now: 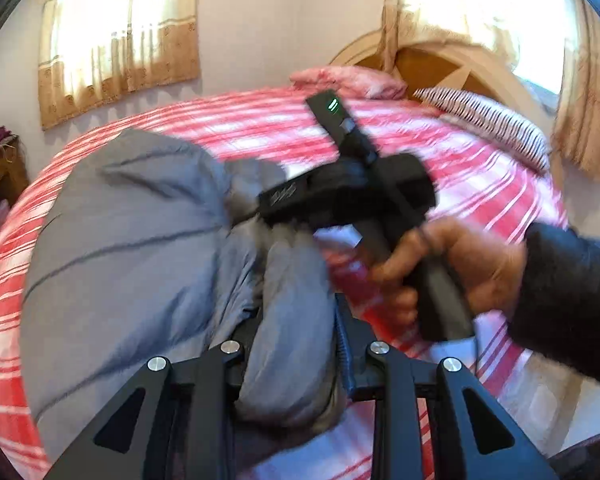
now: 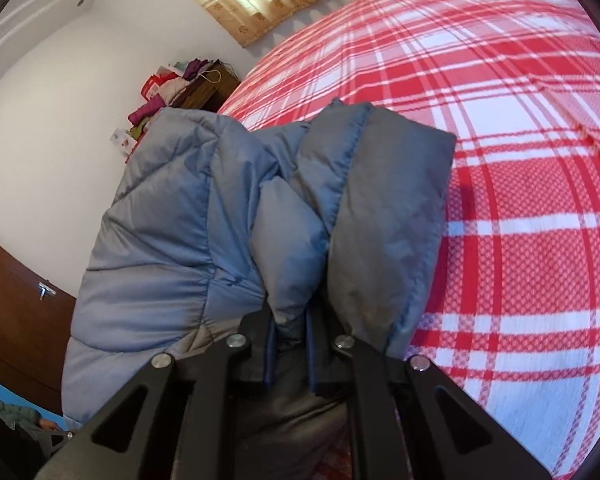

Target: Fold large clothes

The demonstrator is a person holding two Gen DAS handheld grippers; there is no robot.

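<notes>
the jacket (image 2: pixel 204 216) is held in 2 places at once, and the step in hand looks like carrying a gathered edge across to make a fold. to do it well, i judge both grips need to travel together at the same height, so the puffy fabric stays taut between them and does not sag or twist; the fold should be laid flat before either grip lets go, since quilted stuffing springs back.

the jacket is blue-grey, padded, with stitched seams running across it and a darker grey lining showing on a turned-over panel. it is bunched, not flat, with thick rolls of fabric rising toward both cameras. it lies on the bed (image 2: pixel 520 200), near the bed's edge on the side of a wooden cabinet (image 2: pixel 204 88), and most of the checked red and white cover beyond the jacket is bare.

the right gripper (image 2: pixel 290 344) has its jaws nearly closed, pinching a thick fold of the jacket between them. the left gripper (image 1: pixel 296 344) stands a little wider, and a roll of the jacket fills the gap between its fingers, so it appears to be clamped on it too.

in the left view the right gripper's body reaches over the jacket, held by a hand (image 1: pixel 456 264) in a dark sleeve (image 1: pixel 572 300). past the jacket, at the bed's head, lie a pink pillow (image 1: pixel 348 80) and a striped pillow (image 1: pixel 492 124). curtains (image 1: pixel 120 40) hang on the wall behind the bed.
</notes>
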